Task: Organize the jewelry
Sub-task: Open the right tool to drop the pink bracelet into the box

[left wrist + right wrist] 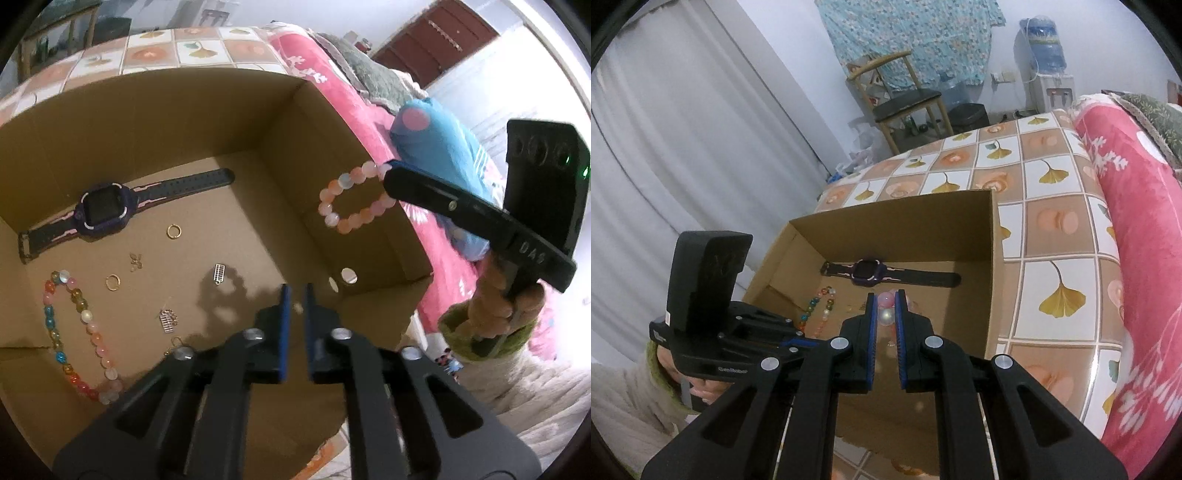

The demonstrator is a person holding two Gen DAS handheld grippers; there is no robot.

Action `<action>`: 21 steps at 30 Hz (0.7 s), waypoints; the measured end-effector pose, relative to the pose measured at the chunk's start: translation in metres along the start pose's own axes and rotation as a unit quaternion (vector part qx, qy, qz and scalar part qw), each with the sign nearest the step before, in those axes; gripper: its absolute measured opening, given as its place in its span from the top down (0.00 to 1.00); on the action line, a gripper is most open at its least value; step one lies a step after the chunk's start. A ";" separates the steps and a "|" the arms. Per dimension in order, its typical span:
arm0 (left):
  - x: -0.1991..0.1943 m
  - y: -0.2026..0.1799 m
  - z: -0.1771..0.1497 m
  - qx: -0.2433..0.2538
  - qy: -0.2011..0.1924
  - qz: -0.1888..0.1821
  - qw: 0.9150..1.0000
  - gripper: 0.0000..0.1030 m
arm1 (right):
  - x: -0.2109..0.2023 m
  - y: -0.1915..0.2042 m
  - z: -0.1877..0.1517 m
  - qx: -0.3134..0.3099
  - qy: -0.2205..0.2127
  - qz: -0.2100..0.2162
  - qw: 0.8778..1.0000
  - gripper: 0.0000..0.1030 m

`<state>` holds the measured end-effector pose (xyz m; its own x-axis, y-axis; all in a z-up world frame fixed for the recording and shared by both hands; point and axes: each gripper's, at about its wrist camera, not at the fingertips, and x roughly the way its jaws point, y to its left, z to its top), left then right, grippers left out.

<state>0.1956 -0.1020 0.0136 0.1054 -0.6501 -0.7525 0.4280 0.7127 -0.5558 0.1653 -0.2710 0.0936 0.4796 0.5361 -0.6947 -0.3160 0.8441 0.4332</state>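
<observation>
An open cardboard box [147, 122] [905, 229] holds a purple watch [107, 208] [866, 273], a multicoloured bead string [74, 332] [812, 310], two gold rings [173, 231], a flower earring [136, 260] and small silver charms [219, 273]. My right gripper [388, 172] [886, 295] is shut on a pink bead bracelet [351, 199] [885, 315], which hangs over the box near its right wall. My left gripper [296, 293] points down into the box. Its jaws stand slightly apart, with nothing between them.
The box sits on a table with a ginkgo-leaf tile cloth [1052, 229]. A pink blanket [1137, 258] and a blue pillow [443, 147] lie to the right. A chair [901, 99], a water dispenser [1045, 74] and white curtains [683, 147] stand behind.
</observation>
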 end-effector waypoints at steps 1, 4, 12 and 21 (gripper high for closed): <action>0.000 0.003 0.000 -0.007 -0.002 -0.007 1.000 0.80 | 0.001 -0.001 0.001 0.000 0.002 -0.001 1.000 0.91; -0.001 0.007 0.001 -0.015 -0.002 -0.019 1.000 0.75 | 0.002 -0.001 0.001 -0.003 0.003 -0.006 1.000 0.91; -0.026 -0.001 -0.001 0.004 -0.047 0.023 0.999 0.58 | 0.012 0.004 0.010 -0.010 0.028 -0.021 0.999 0.91; -0.089 -0.015 -0.036 0.032 -0.138 0.116 0.983 0.25 | 0.067 0.016 0.027 -0.032 0.129 -0.047 0.990 0.90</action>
<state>0.1473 -0.0447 0.0762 0.4423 -0.5259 -0.7265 0.4191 0.8374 -0.3510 0.2148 -0.2214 0.0700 0.2877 0.4280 -0.8568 -0.3344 0.8832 0.3289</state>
